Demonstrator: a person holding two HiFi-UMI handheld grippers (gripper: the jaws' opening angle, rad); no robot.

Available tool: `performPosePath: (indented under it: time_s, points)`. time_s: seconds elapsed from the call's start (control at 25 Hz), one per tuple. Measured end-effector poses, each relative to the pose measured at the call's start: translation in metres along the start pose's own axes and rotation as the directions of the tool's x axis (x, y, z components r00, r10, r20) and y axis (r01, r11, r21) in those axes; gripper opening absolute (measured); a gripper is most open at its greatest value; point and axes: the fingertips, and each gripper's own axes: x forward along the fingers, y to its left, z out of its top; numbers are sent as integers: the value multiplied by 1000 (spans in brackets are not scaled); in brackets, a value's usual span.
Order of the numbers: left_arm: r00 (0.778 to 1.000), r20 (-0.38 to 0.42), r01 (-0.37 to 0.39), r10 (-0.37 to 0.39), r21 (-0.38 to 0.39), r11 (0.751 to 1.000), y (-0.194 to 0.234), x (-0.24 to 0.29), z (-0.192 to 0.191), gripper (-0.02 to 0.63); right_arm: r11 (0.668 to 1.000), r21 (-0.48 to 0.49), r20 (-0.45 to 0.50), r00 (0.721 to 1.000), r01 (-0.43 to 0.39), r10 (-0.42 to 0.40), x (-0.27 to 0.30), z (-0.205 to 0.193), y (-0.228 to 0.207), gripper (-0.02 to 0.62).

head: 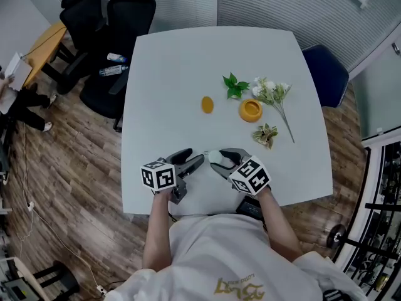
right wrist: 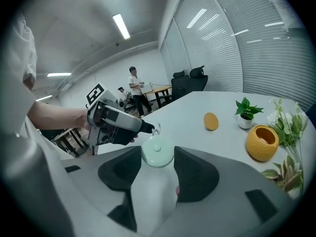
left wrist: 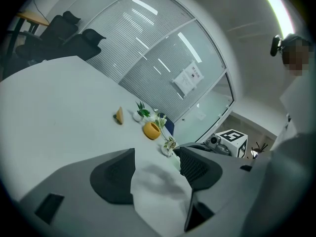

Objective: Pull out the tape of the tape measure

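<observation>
A round, pale green tape measure (right wrist: 158, 151) sits between the tips of my right gripper (right wrist: 157, 158), whose pads close on its two sides; the head view shows the tape measure (head: 214, 157) held just above the table's near edge. A small clear loop (right wrist: 154, 130) sticks out of the case toward my left gripper (right wrist: 141, 127), whose tip is right beside it. In its own view my left gripper (left wrist: 158, 161) has its jaws apart with only bare table (left wrist: 59, 112) between them. I see no tape drawn out.
Farther back on the white table (head: 169, 74) stand a small orange piece (head: 207, 105), a green plant (head: 235, 86), an orange vase (head: 250, 110), white flowers (head: 270, 91) and a small succulent (head: 265, 135). Black chairs (head: 106, 17) stand at the far left and a blue chair (head: 326, 74) at the right.
</observation>
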Motion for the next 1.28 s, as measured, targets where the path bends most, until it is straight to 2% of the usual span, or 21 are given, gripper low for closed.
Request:
performPosePath:
  time_s: [0.24, 0.4, 0.56, 0.92, 1.04, 1.16, 1.28]
  points:
    - [999, 2, 47, -47, -22, 999, -6, 1, -2, 288, 999, -24, 15, 999, -33, 33, 0, 4, 8, 224]
    - [996, 30, 85, -84, -45, 995, -11, -2, 2, 202, 998, -36, 24, 998, -52, 53, -2, 7, 13, 224]
    - [992, 47, 124, -121, -71, 990, -15, -5, 3, 153, 997, -42, 25, 998, -57, 58, -3, 9, 16, 224]
    - [976, 27, 216, -215, -112, 970, -28, -2, -5, 114, 995, -57, 21, 996, -83, 84, -5, 8, 24, 224]
    - [967, 41, 256, -253, -140, 957, -31, -3, -3, 96, 994, -63, 28, 995, -92, 94, -7, 11, 25, 224]
    - [950, 74, 313, -304, -184, 932, -36, -5, 0, 78, 991, -72, 45, 992, -114, 118, -10, 15, 27, 224]
    - [942, 92, 335, -323, -203, 920, -37, -6, 0, 58, 989, -80, 51, 990, -128, 132, -12, 16, 29, 224]
